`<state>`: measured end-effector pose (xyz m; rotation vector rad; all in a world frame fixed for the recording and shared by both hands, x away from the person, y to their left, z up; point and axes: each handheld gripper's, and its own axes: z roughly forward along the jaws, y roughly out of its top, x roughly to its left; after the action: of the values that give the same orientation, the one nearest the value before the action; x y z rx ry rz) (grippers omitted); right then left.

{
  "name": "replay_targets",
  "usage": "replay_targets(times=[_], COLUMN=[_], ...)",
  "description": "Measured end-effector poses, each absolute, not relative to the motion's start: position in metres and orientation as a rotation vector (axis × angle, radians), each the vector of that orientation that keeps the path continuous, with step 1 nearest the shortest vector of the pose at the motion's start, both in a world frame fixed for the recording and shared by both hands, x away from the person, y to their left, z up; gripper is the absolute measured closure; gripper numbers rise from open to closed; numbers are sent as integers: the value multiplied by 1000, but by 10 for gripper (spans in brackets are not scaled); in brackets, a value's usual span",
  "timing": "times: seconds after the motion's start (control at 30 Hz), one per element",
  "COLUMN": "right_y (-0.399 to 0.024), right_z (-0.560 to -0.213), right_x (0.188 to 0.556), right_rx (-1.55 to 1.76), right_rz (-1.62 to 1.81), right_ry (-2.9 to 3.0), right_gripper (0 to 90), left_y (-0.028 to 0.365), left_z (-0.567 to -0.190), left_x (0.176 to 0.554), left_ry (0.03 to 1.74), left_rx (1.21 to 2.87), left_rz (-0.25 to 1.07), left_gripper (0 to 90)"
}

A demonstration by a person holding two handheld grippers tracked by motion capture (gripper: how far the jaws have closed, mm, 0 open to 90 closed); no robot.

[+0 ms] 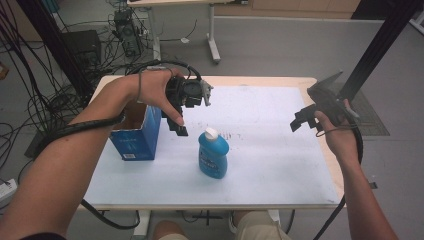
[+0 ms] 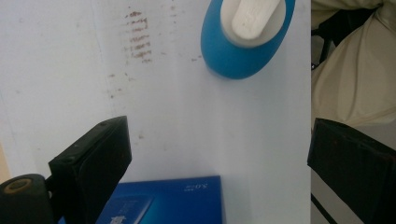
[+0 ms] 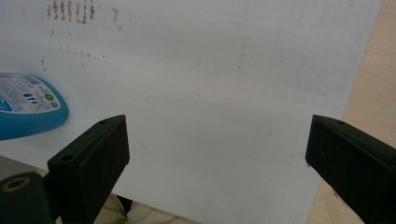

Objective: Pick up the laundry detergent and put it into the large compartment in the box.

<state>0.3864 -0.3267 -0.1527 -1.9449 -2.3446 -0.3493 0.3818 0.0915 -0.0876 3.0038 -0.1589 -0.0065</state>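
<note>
Stood upright on the white sheet (image 1: 280, 165) covering the worktop (image 1: 260, 80): a blue bottle (image 1: 213, 155) with a white flip cap (image 1: 211, 133), near the middle, toward the person's side. Seen from above in the left gripper view as a blue oval with the white cap on top (image 2: 250, 28); seen at the left edge of the right gripper view as a blue body with a printed label (image 3: 28, 105).

Left of the bottle, an open blue cardboard box (image 1: 137, 132), upright, apart from the bottle, with bare sheet between them. Box's blue printed face also visible low in the left gripper view (image 2: 173, 200), between the jaws.

Left gripper (image 1: 181, 127) held over the gap between box and bottle, jaws pointed down, spread wide and released, nothing between them but sheet and box edge. Not touching the bottle, just above and beside its cap.

Right gripper (image 1: 300, 120) held well apart to the right, near the worktop's right edge, likewise released with jaws wide, over bare sheet. Faint brownish marks (image 3: 70, 10) on the sheet behind the bottle.
</note>
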Motion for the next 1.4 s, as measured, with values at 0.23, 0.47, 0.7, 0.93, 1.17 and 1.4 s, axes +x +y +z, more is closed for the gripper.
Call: replay_targets(times=[0.23, 0.47, 0.7, 0.93, 1.17, 1.4], right_y=[-328, -330, -330, -330, -333, -335], right_z=[-152, -152, -152, -151, -151, -151], right_x=[385, 385, 384, 384, 383, 382], right_rx=[-1947, -1950, -1950, -1951, -1955, -1957], right_rz=[-351, -348, -350, -351, -351, -353], right_ry=[-2344, -2342, -2342, -2343, -2340, -2337], right_gripper=[61, 61, 61, 61, 61, 61], left_y=[78, 65, 54, 46, 37, 31], left_z=[-94, -100, -104, -108, -117, -124], left_x=[382, 382, 381, 380, 379, 380], left_ry=[-205, -247, -285, -316, -351, -368], left_rx=[2996, 2988, 2981, 2984, 2978, 2975], left_rz=[-21, -39, -55, -68, -93, -111], left_gripper=[65, 64, 64, 62, 61, 60])
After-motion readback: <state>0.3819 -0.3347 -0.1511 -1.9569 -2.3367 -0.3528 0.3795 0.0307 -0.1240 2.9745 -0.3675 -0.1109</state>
